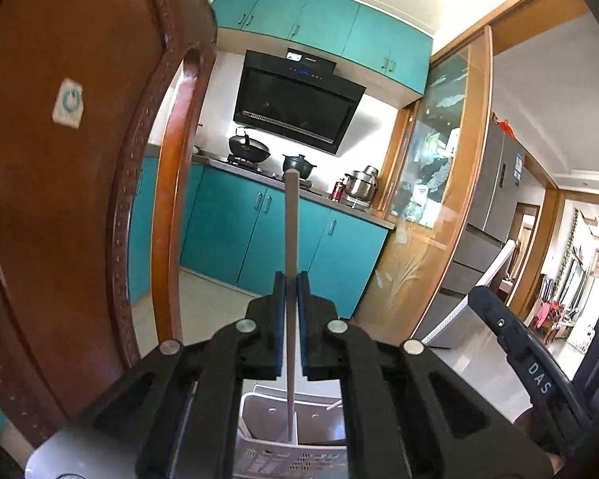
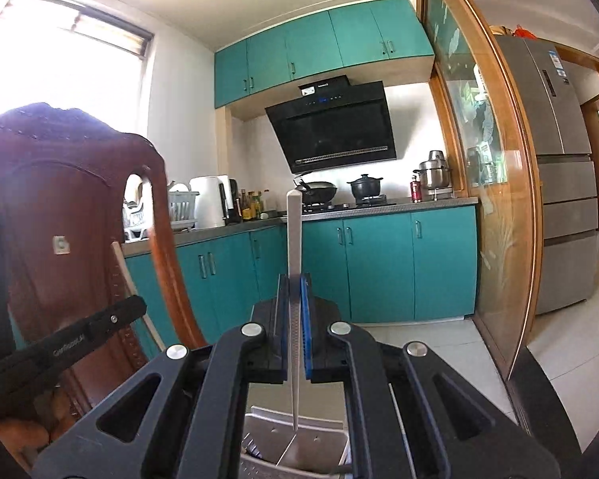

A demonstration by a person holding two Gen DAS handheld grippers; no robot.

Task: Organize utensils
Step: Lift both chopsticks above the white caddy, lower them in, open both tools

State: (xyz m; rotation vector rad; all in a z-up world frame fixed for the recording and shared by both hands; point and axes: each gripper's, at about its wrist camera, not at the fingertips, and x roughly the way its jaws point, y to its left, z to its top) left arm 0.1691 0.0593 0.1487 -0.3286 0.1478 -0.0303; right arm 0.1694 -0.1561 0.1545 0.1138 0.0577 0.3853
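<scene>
Now holding one pale chopstick (image 1: 291, 231) upright in the left gripper (image 1: 292, 279), pads pinched on its shaft, and a second chopstick (image 2: 294, 235) clamped likewise in the right gripper (image 2: 294, 279). Judging this the drop-in step: lowering both tips straight into the white slotted utensil holder (image 1: 259, 407) directly beneath, then easing the pads apart. Spotting another pale stick leaning inside already; other contents hidden.

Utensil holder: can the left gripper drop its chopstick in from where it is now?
Probably yes. The left gripper is shut on a chopstick held upright, and its lower tip is already over the open top of the white utensil holder directly beneath. Nothing visible blocks the way down; the compartment divider lies close by.
</scene>
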